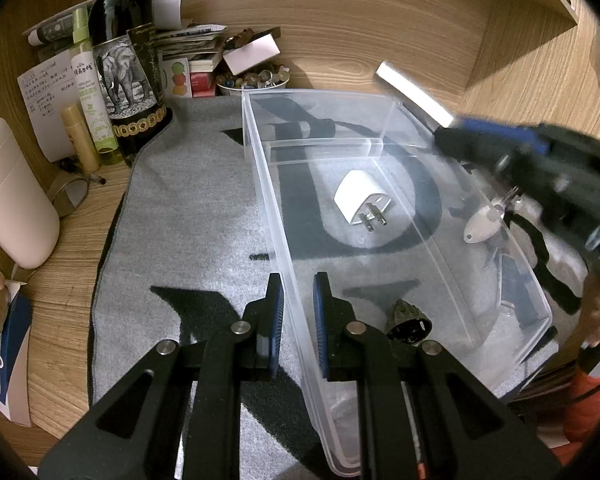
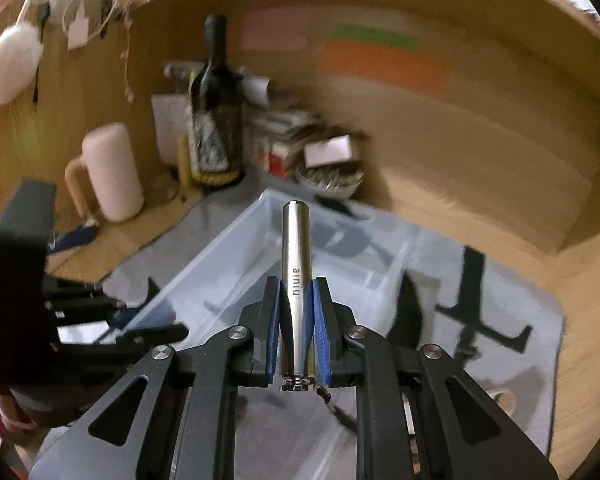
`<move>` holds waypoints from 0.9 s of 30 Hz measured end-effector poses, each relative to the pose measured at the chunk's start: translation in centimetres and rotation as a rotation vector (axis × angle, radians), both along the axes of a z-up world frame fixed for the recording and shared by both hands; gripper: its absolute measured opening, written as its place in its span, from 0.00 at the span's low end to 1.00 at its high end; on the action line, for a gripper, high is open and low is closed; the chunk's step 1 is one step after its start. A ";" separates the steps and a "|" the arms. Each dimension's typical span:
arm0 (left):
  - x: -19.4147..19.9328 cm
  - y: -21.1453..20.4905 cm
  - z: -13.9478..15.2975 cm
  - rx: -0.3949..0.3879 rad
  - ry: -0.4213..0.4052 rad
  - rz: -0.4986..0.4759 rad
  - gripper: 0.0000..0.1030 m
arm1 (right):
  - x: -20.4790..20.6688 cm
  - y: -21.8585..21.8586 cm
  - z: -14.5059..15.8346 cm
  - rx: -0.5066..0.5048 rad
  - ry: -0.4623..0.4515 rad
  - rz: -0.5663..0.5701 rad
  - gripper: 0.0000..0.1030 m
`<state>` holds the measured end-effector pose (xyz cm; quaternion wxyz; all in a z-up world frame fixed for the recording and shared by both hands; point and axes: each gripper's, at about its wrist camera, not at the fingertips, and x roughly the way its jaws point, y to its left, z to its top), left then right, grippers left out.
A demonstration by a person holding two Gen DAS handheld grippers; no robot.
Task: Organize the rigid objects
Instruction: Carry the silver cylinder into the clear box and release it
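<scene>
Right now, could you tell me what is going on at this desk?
A person is sorting small hard items into a clear plastic box that sits on a grey mat. The left gripper is clamped on the box's near wall, steadying it. The right gripper is shut on a silver metal tube and holds it above the box. A white plug adapter and a small dark ridged piece already lie inside.

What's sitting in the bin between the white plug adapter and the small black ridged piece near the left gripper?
Nothing: in the left wrist view the clear bin's floor is bare between the white plug adapter and the black ridged piece.
</scene>
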<state>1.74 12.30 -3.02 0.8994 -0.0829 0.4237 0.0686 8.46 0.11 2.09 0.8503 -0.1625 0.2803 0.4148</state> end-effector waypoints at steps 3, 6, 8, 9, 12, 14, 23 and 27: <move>0.0 0.0 0.0 0.000 0.000 0.000 0.13 | 0.1 0.9 -1.4 -0.047 0.028 0.016 0.14; 0.0 0.0 0.0 0.000 0.000 0.001 0.13 | 0.3 1.4 -2.5 -0.089 0.075 0.050 0.14; 0.0 -0.1 0.0 0.000 0.000 0.001 0.13 | 0.4 1.8 -3.1 -0.115 0.096 0.072 0.14; 0.0 -0.1 0.0 0.000 0.000 0.001 0.13 | 0.3 2.0 -3.4 -0.130 0.099 0.079 0.14; 0.0 -0.1 0.0 -0.001 0.000 0.001 0.13 | 0.4 2.5 -4.0 -0.165 0.115 0.099 0.14; 0.0 -0.1 0.0 0.000 0.000 0.001 0.13 | 0.5 2.7 -4.3 -0.180 0.136 0.116 0.14; 0.0 -0.1 0.0 -0.001 0.000 0.001 0.13 | 0.6 3.0 -4.9 -0.223 0.148 0.137 0.14; 0.0 -0.1 0.0 -0.001 0.000 0.002 0.13 | 0.7 2.8 -4.5 -0.207 0.140 0.136 0.15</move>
